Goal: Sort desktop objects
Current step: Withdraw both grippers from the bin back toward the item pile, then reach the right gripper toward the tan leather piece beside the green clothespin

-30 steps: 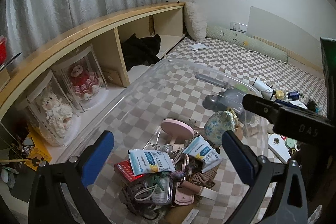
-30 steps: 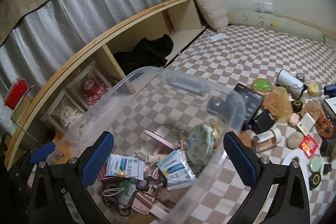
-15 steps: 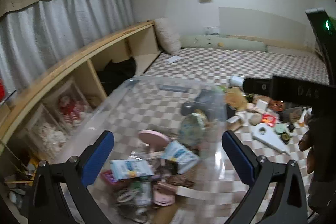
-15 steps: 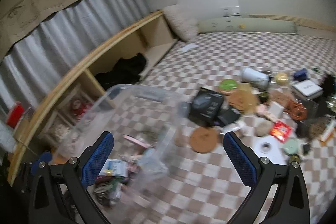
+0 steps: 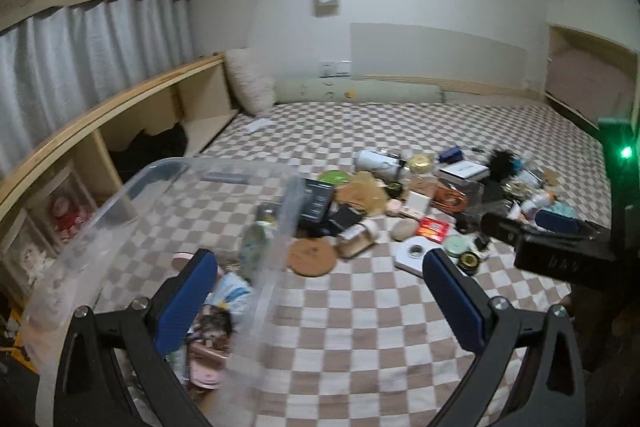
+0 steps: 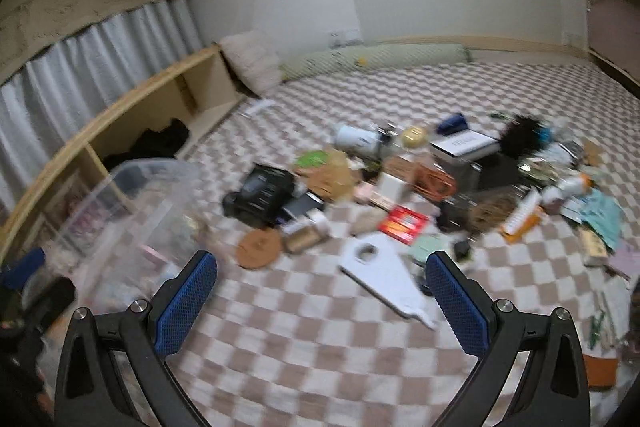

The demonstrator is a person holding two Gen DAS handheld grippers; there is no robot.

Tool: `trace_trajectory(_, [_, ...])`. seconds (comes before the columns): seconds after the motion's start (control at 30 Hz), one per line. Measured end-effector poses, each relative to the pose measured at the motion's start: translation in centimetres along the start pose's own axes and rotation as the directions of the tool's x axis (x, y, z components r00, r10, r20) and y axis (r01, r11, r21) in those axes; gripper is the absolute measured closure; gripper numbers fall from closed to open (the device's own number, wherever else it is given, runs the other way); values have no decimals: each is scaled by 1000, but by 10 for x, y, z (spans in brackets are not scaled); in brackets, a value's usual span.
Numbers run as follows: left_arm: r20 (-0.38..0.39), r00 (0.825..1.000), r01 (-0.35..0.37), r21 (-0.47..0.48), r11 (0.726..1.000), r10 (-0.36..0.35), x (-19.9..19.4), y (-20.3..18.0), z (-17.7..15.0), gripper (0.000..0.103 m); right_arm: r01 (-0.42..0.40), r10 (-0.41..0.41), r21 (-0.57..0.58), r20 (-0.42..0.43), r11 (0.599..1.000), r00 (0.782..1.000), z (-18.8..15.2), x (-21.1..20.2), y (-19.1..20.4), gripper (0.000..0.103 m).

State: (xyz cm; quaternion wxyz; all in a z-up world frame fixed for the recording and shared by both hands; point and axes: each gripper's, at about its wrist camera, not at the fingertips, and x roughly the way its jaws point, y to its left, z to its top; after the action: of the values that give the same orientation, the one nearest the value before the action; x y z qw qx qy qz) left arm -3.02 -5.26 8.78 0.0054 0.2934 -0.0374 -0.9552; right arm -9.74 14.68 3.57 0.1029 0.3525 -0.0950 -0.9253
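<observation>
A clear plastic bin [image 5: 132,195] holding several small items stands on the checkered surface at the left; it also shows in the right wrist view [image 6: 132,211]. A heap of loose objects lies to its right: a round cork coaster [image 5: 311,257], a black box [image 6: 262,193], a red packet [image 6: 402,223], a flat white holder [image 6: 384,277]. My left gripper [image 5: 318,301] is open and empty, above the bin's right rim. My right gripper [image 6: 320,301] is open and empty, above bare cloth in front of the heap. The right gripper's body [image 5: 560,247] shows at the left wrist view's right edge.
A wooden shelf unit [image 5: 120,119] with dolls and dark cloth runs along the left. A pillow [image 5: 250,91] and a green bolster [image 5: 360,93] lie against the far wall. Checkered cloth [image 6: 320,355] stretches in front of the heap.
Both grippers have swung right and lifted away from over the bin toward the heap of loose objects. Both stayed open and empty.
</observation>
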Motion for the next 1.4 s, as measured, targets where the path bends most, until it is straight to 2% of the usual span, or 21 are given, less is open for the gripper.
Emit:
trace_trajectory(0.17, [-69,992,101,-11,995,-102,21,-29,-9,0,64,-62,31,-47,997,997,-27,4,-41,0])
trace_trajectory(0.3, [-114,982,148,-20,989,-149,42,-48,-22,0,88,-83,61,-83,994,993,-52,8,-68,0])
trace_trajectory(0.37, [-134,977,162,-22,987,-163,52,-55,-31,0,128,-121,61,-107,990,987,-67,11,-77,0])
trace_trajectory(0.43, [-155,972,176,-24,984,-177,63,-62,-40,0,125,-114,72,-142,990,983,-79,17,-85,0])
trace_trajectory(0.53, [-179,967,181,-15,983,-181,76,-71,-56,0,119,-100,84,-198,989,975,-100,27,-94,0])
trace_trajectory(0.7, [-220,958,184,-28,983,-185,100,-78,-86,0,160,-133,90,-255,983,958,-128,41,-105,0])
trace_trajectory(0.87, [-270,943,185,-51,981,-192,123,-80,-112,1,172,-140,98,-270,980,953,-140,51,-118,0])
trace_trajectory(0.97, [-276,941,184,-60,981,-194,133,-81,-121,2,177,-147,101,-253,979,956,-142,54,-126,0])
trace_trajectory(1.13, [-289,937,185,-59,981,-195,146,-85,-132,2,211,-174,117,-269,970,947,-146,63,-145,17])
trace_trajectory(1.2, [-302,932,188,-64,980,-199,152,-88,-137,2,237,-194,135,-273,962,942,-143,62,-160,28])
trace_trajectory(1.33, [-312,926,203,-64,977,-213,158,-96,-140,2,297,-248,163,-266,941,932,-128,51,-192,34])
trace_trajectory(1.4, [-305,928,209,-52,977,-215,158,-99,-140,2,327,-275,177,-263,928,925,-121,45,-208,42])
